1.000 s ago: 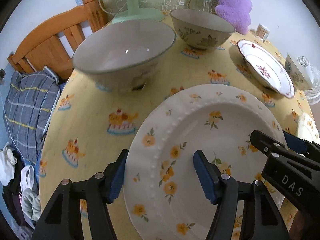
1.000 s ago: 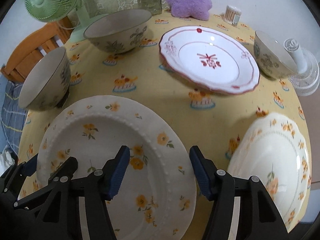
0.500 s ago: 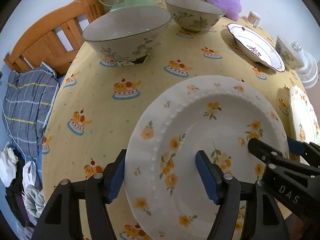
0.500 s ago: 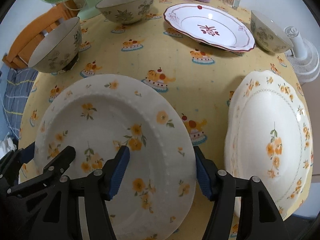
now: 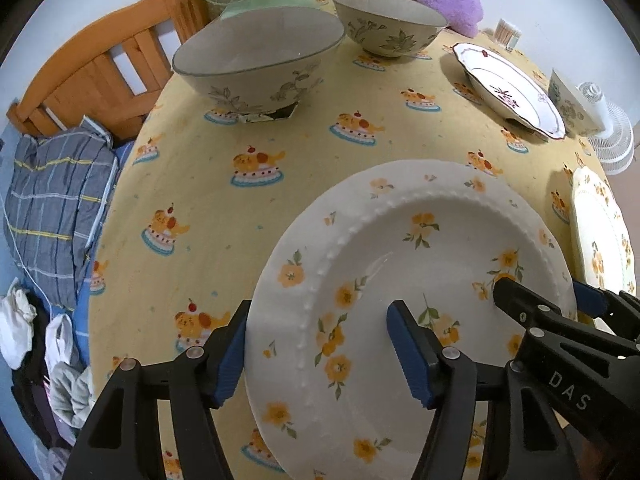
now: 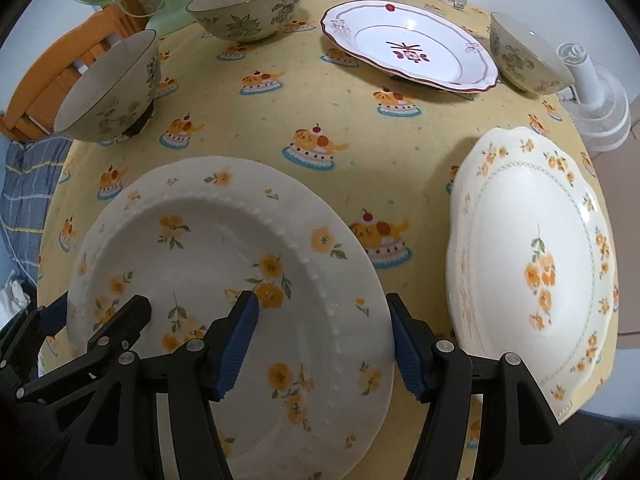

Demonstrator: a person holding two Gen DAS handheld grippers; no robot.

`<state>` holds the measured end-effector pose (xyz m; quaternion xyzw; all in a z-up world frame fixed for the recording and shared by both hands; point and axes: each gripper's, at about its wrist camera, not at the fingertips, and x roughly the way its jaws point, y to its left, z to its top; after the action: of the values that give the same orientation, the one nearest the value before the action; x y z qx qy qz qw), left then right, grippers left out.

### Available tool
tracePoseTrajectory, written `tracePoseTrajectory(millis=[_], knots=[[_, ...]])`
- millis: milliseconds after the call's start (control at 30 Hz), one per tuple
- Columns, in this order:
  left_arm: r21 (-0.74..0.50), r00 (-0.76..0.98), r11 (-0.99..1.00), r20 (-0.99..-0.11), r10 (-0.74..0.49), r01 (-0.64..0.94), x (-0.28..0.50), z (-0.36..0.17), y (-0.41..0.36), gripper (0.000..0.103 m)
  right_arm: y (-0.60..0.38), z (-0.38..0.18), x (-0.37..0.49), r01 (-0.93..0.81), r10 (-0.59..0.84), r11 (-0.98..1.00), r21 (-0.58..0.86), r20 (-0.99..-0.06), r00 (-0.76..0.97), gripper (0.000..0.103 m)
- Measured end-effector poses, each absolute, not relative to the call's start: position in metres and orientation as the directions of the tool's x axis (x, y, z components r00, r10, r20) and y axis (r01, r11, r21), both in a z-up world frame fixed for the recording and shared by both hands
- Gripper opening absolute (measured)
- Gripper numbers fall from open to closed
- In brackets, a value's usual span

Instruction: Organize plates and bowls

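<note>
Left wrist view shows my left gripper (image 5: 316,352) with its jaws spread wide across the left rim of the flowered plate (image 5: 416,280), one blue pad outside the edge and the other over the plate's well; nothing is pinched. The right gripper (image 6: 320,340) does the same on the opposite rim, also released, pads either side of the edge without closing on it.

Compared with a second ago, the view has pulled up and back: the near bowl (image 5: 260,64), which loomed large and tilted then, now sits level and farther off on the yellow tablecloth (image 5: 280,140), and more of the table shows in both cameras. The flowered plate has kept its place between my fingers throughout, so I judge it lies flat on the cloth at the near edge and I am only lining up on it.

For the task, nothing is stacked yet. The scalloped plate (image 6: 532,260) lies just to the right, the red-trimmed plate (image 6: 408,48) farther back, with the leafy bowl (image 6: 248,4) and small bowl (image 6: 528,60) well apart. My next move would be closing both sides on the rim and lifting level; uneven grip could tip it.
</note>
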<state>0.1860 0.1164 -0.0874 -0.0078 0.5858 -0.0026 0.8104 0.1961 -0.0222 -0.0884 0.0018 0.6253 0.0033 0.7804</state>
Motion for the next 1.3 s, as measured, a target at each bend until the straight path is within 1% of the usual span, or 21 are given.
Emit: tracePoseTrajectory(millis=[267,433,633,967,1300], knots=[[-0.046,0.349,0.998,-0.935,-0.060,0.048,0.184,-0.060,0.103,0.067,-0.030,-0.055,0.184,0.053,-0.049,0.998,-0.036,-0.962,0.268,0.067],[-0.041,0.381,0.996,-0.922,-0.069,0.080,0.183,-0.047,0.086,0.067,-0.047,-0.040,0.184,0.090,-0.061,0.995,-0.035,-0.950,0.305,0.067],[-0.034,0.403,0.996,-0.913,-0.064,0.080,0.185,-0.039,0.058,0.067,-0.079,-0.031,0.185,0.101,-0.054,0.995,-0.021,-0.939,0.339,0.067],[-0.021,0.403,0.999,-0.914,-0.036,0.042,0.183,-0.036,-0.017,0.067,-0.156,-0.026,0.191,0.069,-0.018,0.998,0.006,-0.940,0.341,0.067],[-0.041,0.378,0.998,-0.924,-0.058,0.054,0.188,-0.050,-0.094,0.068,-0.237,-0.035,0.189,0.090,-0.030,0.996,-0.001,-0.946,0.323,0.067]])
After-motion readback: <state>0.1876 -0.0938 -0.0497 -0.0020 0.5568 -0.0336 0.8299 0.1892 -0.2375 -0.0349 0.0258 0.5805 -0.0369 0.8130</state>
